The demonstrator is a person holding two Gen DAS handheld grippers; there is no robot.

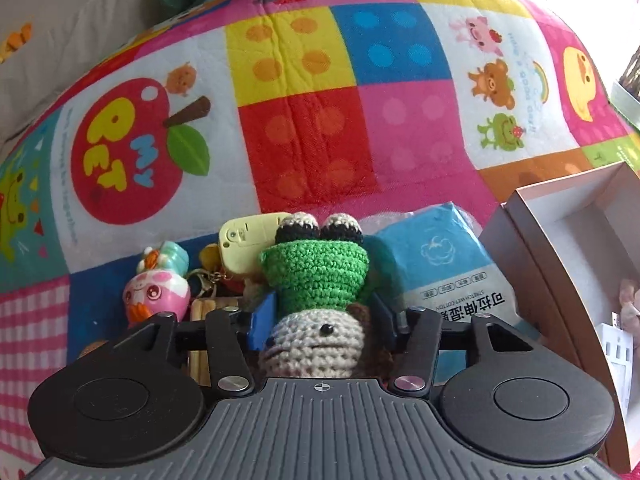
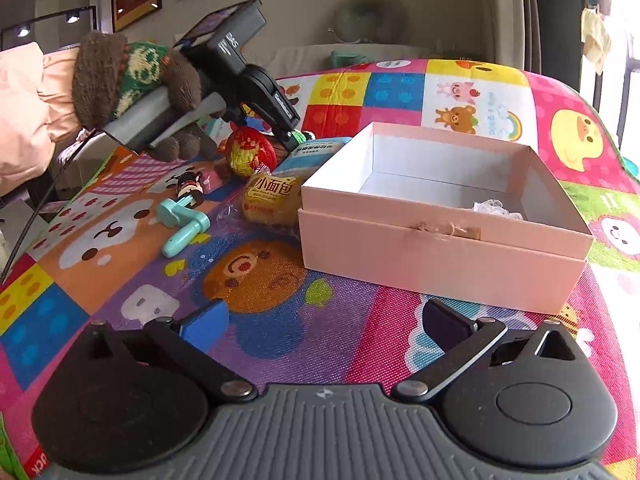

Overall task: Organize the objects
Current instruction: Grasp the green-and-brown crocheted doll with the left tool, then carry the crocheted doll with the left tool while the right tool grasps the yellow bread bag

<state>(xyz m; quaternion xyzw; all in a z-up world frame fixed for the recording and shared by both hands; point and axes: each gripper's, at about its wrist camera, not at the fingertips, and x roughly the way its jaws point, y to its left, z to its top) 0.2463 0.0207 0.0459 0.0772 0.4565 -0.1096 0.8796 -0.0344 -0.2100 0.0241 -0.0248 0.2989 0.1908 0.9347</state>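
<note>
Toys and packets lie on a bright patchwork play mat (image 2: 280, 292) beside an open pink box (image 2: 440, 236).

Left tongs (image 1: 322, 320) point down over the pile with a crocheted doll (image 1: 316, 300), green body and beige face, sitting between the blue pads; the jaws are partway apart and whether they press on it cannot be told. Just behind the doll lie a pink fish-like toy (image 1: 154, 294), a pale yellow plastic gadget (image 1: 244, 240) and a blue wipes packet (image 1: 444, 264). Right tongs (image 2: 322, 326) stand wide apart with nothing between them, over the mat, near the box's front wall. From the right view, a knitted glove (image 2: 120, 76) grips the left tool; a bread packet (image 2: 272, 196) touches the box, a teal crank toy (image 2: 182, 220) lies near.
</note>
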